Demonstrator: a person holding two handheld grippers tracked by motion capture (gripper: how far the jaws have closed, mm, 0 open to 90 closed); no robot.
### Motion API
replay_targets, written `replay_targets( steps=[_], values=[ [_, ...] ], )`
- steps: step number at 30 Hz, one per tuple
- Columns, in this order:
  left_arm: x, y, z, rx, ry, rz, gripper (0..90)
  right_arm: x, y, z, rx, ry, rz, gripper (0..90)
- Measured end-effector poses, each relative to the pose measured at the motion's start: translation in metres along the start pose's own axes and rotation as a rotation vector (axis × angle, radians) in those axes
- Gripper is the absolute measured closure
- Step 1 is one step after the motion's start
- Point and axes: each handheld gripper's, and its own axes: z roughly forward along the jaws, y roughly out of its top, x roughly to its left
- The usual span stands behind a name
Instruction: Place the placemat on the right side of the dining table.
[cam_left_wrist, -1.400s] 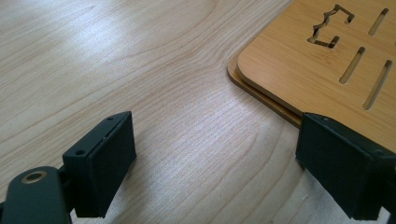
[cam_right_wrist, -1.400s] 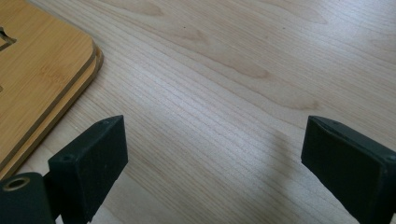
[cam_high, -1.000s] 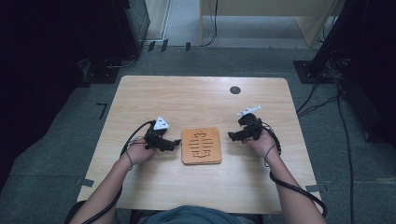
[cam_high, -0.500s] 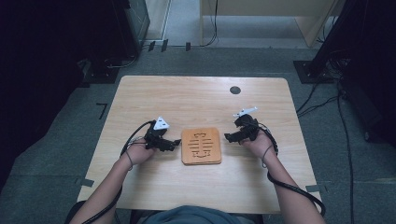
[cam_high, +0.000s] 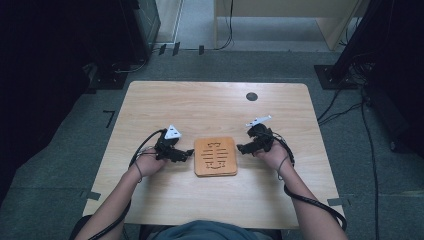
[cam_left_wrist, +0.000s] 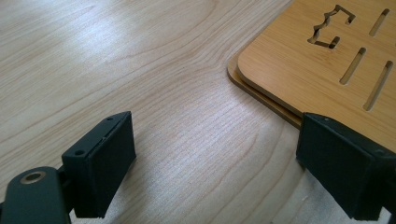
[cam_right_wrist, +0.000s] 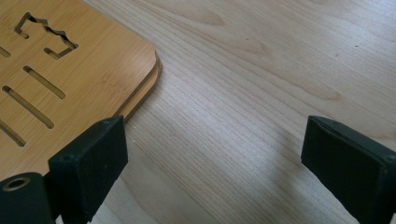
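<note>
Lying flat near the middle of the pale wooden table (cam_high: 210, 107): a square bamboo board (cam_high: 215, 156), warm orange-brown, with rounded corners. Cut through with parallel slots and a jagged, crown-like opening near one edge. Made of two stacked layers, the lower one peeking out as a thin lip at the corner in both gripper views (cam_left_wrist: 261, 91) (cam_right_wrist: 144, 88). Nothing resting on it; no other holder or dish on the tabletop.

Flanked by the left gripper (cam_high: 186, 154) just beside its left edge and the right gripper (cam_high: 241, 148) just beside its right edge, neither one clamped on it. Jaws of both spread wide, released, gripping nothing. One jaw of each overlapping the board's edge in its own view; touching or hovering, impossible to tell.
</note>
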Motion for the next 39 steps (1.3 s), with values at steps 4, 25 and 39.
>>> replay_targets(
  steps=[4, 25, 39],
  values=[
    [0.000, 0.000, 0.000, 0.000, 0.000, 0.000, 10.8, 0.001, 0.000, 0.001, 0.000, 0.007, -0.002, 6.8],
    [0.000, 0.001, 0.000, 0.000, 0.013, -0.010, 12.2, 0.012, 0.003, 0.007, 0.009, 0.018, -0.033, 6.8],
    [0.001, 0.002, -0.007, -0.005, 0.004, -0.028, 12.3, 0.014, 0.005, 0.006, 0.007, 0.028, -0.041, 6.8]
  ],
)
